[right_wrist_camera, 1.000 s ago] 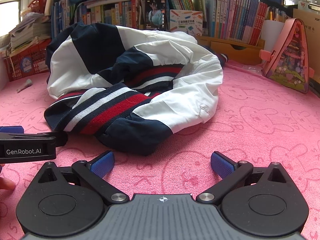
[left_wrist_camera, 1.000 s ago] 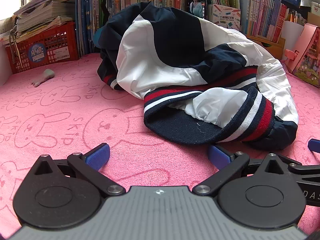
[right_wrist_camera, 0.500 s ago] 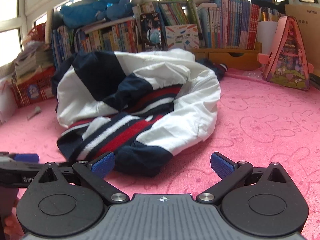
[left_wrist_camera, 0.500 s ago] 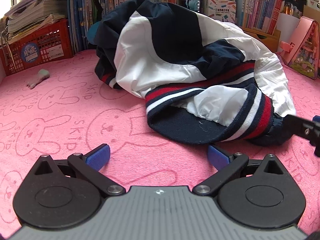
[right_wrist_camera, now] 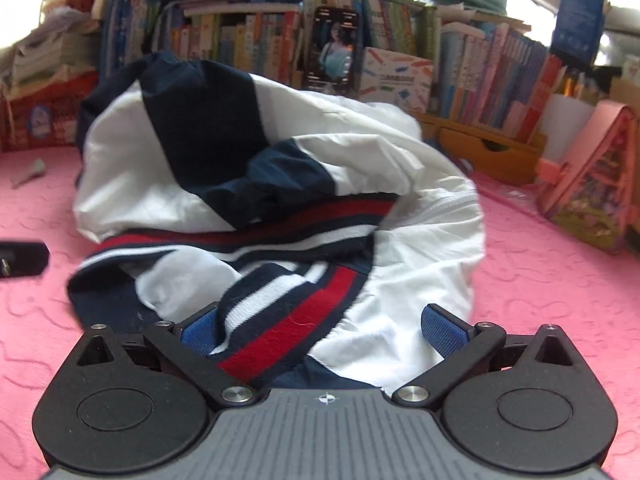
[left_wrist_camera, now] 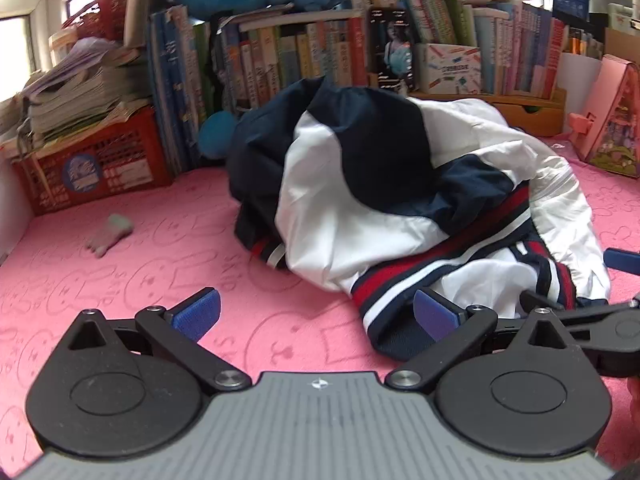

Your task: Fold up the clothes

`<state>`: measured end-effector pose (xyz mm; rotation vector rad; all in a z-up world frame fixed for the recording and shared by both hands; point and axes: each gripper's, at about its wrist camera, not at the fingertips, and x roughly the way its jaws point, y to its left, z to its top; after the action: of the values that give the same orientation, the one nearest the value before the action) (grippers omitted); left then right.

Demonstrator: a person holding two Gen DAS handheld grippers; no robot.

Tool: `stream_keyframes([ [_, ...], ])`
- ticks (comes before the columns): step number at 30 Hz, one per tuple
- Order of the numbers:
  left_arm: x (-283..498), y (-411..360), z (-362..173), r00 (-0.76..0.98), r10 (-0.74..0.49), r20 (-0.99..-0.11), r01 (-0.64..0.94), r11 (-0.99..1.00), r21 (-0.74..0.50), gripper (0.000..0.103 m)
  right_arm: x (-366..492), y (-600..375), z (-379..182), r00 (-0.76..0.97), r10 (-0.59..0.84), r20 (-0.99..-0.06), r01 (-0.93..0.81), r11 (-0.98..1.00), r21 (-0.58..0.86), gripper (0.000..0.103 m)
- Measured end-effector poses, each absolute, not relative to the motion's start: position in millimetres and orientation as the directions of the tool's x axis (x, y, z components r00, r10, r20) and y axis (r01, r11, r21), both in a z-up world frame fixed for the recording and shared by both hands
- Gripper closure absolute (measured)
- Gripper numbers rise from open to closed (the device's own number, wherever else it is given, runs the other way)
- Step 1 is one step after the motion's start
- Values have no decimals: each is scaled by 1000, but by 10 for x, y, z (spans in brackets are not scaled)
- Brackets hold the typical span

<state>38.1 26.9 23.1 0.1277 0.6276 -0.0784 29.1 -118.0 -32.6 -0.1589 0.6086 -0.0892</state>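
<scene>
Jacket [left_wrist_camera: 400, 200], navy, white and red: crumpled on pink mat [left_wrist_camera: 140, 272], in front of bookshelf [left_wrist_camera: 320, 52]. Red crate [left_wrist_camera: 92, 164], left of jacket: holds stacked papers. Left hand-held gripper [left_wrist_camera: 316, 312]: spread wide, empty. Right hand-held gripper [right_wrist_camera: 324, 328]: spread wide, striped hem between its fingers, ungripped.

Left gripper [left_wrist_camera: 316, 312] and right gripper [right_wrist_camera: 324, 330] look alike: ribbed grey housing with a small crosshair mark, black round-hubbed linkage arms, silver screws, blue textured pads [right_wrist_camera: 440, 326].

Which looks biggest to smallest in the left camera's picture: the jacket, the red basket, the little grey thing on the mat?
1. Jacket, by far.
2. Red basket.
3. Grey thing, smallest.
The basket sits farther back, so it may look smaller than it is.
</scene>
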Motion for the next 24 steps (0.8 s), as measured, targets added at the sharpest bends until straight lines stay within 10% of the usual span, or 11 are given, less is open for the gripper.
stream_keyframes([
  [13, 892, -863, -244, 782, -114, -613, 364, 882, 300, 0, -211, -1827, -365, 768, -273, -580, 226, 962, -154, 0],
  [24, 946, 348, -205, 818, 206, -537, 11, 928, 372, 0, -477, -2280, -348, 811, -196, -551, 230, 973, -8, 0],
])
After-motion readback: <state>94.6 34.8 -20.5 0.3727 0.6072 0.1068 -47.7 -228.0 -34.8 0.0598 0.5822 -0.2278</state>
